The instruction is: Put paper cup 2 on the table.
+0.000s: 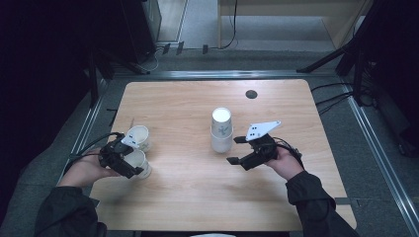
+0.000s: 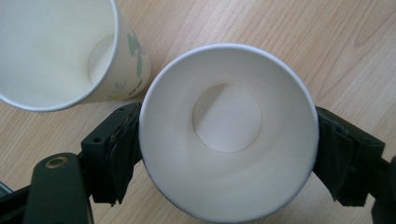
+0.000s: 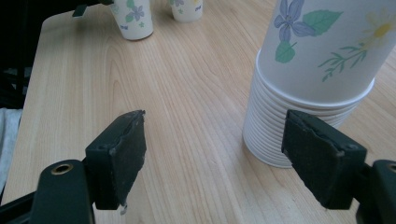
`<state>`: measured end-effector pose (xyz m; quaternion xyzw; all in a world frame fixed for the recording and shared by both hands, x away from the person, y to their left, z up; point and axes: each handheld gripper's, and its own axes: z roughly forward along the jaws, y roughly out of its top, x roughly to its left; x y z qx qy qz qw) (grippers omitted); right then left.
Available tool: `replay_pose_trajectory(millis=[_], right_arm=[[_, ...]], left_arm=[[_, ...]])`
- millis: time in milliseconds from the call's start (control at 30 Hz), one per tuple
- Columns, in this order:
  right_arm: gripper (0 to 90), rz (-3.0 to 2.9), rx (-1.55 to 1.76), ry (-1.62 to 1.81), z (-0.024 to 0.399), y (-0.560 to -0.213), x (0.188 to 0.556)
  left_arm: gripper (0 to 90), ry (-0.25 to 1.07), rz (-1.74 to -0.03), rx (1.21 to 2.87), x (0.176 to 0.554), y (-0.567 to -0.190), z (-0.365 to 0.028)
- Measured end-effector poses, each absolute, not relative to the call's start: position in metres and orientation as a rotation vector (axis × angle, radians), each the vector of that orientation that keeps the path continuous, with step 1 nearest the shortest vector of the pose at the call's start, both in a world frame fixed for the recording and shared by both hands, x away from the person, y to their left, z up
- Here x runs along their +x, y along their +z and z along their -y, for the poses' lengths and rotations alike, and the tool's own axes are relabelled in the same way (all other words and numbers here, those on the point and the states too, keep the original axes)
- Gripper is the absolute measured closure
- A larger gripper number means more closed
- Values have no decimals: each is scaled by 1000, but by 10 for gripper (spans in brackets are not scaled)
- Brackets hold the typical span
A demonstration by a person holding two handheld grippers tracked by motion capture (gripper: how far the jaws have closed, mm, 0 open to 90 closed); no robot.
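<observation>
Now the left tongs (image 2: 229, 154) sit loosely around a set-down cup (image 2: 229, 130); the right tongs (image 3: 215, 154), wide and empty, should grab the stack (image 3: 303, 93) next.

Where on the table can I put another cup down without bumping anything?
The middle of the table is bare, between the two cups at the left and the cup stack. The near edge and far edge are bare too. It is crowded around the stack, beside the right gripper.

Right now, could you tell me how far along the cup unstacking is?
One cup already stands alone on the table. A second cup sits upright between the left claw pads. The stack remains, with the right claw open beside it.
</observation>
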<state>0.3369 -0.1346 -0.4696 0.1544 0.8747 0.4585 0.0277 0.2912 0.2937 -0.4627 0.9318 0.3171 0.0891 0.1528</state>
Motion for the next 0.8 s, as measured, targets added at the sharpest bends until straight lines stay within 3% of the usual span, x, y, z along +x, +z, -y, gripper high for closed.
replay_pose_trajectory(millis=[500,800], right_arm=[[221,-2697,474,1422,135,-469,337],[221,-2705,473,1415,134,-470,337]], left_arm=[[145,241,-909,2597,288,-445,-299],[148,255,-914,2438,282,-415,-306]])
